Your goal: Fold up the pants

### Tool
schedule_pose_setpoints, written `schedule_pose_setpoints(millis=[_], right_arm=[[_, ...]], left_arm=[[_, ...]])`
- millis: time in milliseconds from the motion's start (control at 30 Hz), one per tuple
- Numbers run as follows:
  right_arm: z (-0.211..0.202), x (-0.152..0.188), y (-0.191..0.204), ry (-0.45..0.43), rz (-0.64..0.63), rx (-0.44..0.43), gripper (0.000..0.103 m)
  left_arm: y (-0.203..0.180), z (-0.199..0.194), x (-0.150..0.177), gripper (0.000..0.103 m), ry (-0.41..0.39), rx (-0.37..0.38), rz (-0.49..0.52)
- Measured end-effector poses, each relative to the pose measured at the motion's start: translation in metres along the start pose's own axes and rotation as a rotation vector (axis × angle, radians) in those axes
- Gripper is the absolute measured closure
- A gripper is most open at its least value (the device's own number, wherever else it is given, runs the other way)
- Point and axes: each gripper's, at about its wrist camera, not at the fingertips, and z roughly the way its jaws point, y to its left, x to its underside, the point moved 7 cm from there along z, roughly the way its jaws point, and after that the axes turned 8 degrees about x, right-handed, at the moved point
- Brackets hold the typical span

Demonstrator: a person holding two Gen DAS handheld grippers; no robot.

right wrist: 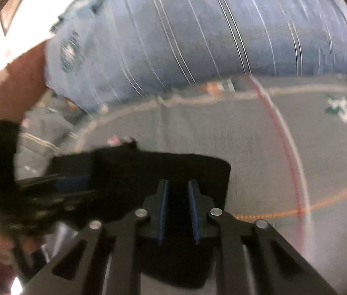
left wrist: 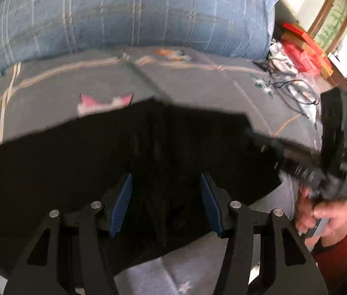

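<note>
The black pants (left wrist: 129,152) lie spread on a grey bed cover (left wrist: 198,86) with thin coloured lines, in front of a large blue striped pillow (left wrist: 136,12) at 12 o'clock. In the left wrist view the left gripper (left wrist: 166,204) hangs over the dark cloth with its jaws apart; the pants are below and between the two blue pads (left wrist: 124,201), but the pads do not press on the fabric. At 3 o'clock in this view the right gripper (left wrist: 254,132) reaches onto the right edge of the pants, held by a hand (left wrist: 321,216) with a red sleeve (left wrist: 335,258). In the right wrist view the right gripper (right wrist: 177,201) has its jaws close together, with a narrow gap and dark cloth of the pants (right wrist: 173,167) in it; the frame is blurred, so I cannot tell if the pads really pinch the fabric. The left gripper (right wrist: 50,189) is at 9 o'clock there
</note>
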Motion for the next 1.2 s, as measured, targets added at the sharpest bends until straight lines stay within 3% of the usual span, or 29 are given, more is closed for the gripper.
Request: schedule_pose_setpoints(millis=[300,467,600,700,867,1033,1200], right_arm=[[-0.04,0.005,0.03,-0.037,-0.034,-0.066,0.082],[-0.023,0.007,0.073,-0.019,-0.129,-0.118,0.08],[0.014,0.01,0.093,0.045,-0.143,-0.125,0.079],[0.01,0.01,0.1,0.03,-0.148,-0.124,0.07],[-0.01,0.015,0.109,0.015,-0.158,-0.153,0.067],[0.001,0.037,0.121,0.054,-0.2,-0.132,0.067],[-0.014,0.026,0.132,0.018,-0.246,-0.122,0.067]], left_arm=[[0.008,-0.019,0.005,0.048,-0.04,0.01,-0.057],[0.014,-0.034,0.016,0.048,-0.064,-0.002,-0.099],[0.031,-0.056,0.025,0.047,-0.09,-0.071,-0.135],[0.048,-0.072,0.031,0.029,-0.115,-0.14,-0.151],[0.067,-0.093,0.036,0.029,-0.177,-0.175,-0.196],[0.077,-0.103,0.04,0.029,-0.209,-0.203,-0.221],[0.087,-0.112,0.044,0.028,-0.22,-0.22,-0.243]])
